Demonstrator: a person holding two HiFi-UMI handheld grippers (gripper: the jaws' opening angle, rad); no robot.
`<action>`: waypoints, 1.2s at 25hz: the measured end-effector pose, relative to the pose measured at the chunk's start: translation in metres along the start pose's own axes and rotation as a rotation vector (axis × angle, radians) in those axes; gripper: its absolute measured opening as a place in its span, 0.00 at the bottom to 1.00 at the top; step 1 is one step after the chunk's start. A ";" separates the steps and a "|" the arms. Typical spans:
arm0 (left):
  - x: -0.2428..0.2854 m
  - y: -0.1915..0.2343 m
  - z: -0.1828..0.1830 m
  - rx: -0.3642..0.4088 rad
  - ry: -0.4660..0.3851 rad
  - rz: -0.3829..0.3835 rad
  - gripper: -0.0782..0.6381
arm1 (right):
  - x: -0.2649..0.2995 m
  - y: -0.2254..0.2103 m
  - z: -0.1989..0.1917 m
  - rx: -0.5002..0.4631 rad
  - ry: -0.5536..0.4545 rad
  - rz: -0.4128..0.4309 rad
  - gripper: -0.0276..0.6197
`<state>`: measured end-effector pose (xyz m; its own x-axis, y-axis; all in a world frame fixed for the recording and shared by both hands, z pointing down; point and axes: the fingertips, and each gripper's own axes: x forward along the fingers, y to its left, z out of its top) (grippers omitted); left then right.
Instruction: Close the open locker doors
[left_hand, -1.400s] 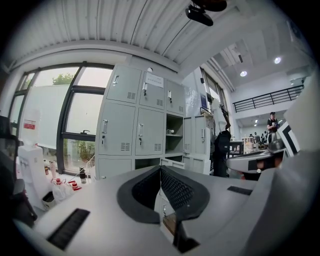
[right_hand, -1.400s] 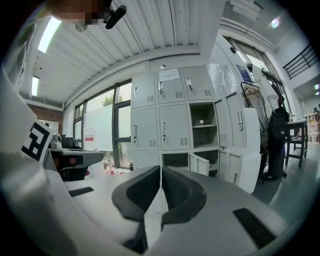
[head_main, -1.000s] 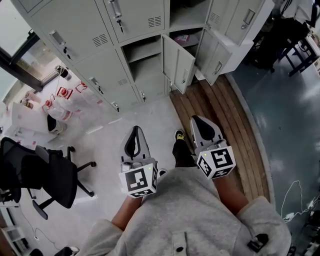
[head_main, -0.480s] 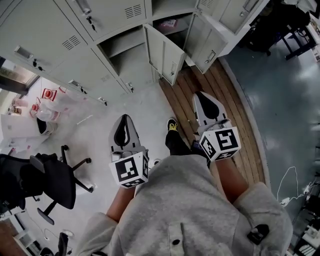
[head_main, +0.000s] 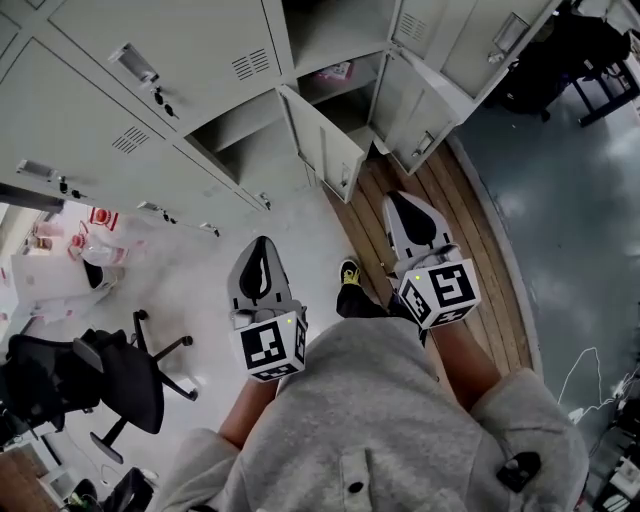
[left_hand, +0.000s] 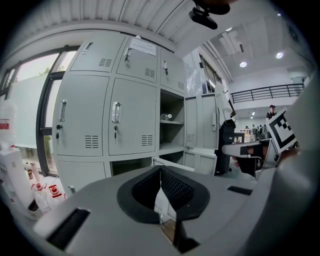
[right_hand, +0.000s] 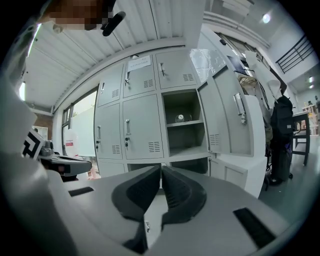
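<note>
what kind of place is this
Probably an office or workplace locker area. A bank of grey metal lockers fills one wall, with an open locker door low down, and a black swivel office chair stands on the pale floor nearby.

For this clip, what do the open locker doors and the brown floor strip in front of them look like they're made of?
Open locker doors: probably painted sheet metal with a pale grey matte finish. The thin folded edges and punched vent slots suggest it. Floor strip: looks like wood planks, brown with parallel seams, though laminate can't be ruled out.
</note>
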<state>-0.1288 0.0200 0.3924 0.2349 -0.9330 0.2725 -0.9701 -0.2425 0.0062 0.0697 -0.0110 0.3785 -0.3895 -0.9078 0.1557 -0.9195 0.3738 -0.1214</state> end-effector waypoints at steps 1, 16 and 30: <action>0.007 -0.001 0.003 0.001 0.000 0.002 0.13 | 0.005 -0.004 0.002 0.000 0.000 0.004 0.10; 0.080 -0.018 0.032 0.001 -0.011 0.069 0.12 | 0.061 -0.068 0.009 0.016 0.026 0.073 0.10; 0.074 -0.009 0.028 -0.023 -0.021 0.168 0.12 | 0.081 -0.068 -0.019 -0.010 0.089 0.195 0.10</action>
<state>-0.1008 -0.0540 0.3854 0.0703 -0.9654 0.2512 -0.9969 -0.0767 -0.0159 0.0993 -0.1066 0.4180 -0.5624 -0.7980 0.2165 -0.8268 0.5425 -0.1483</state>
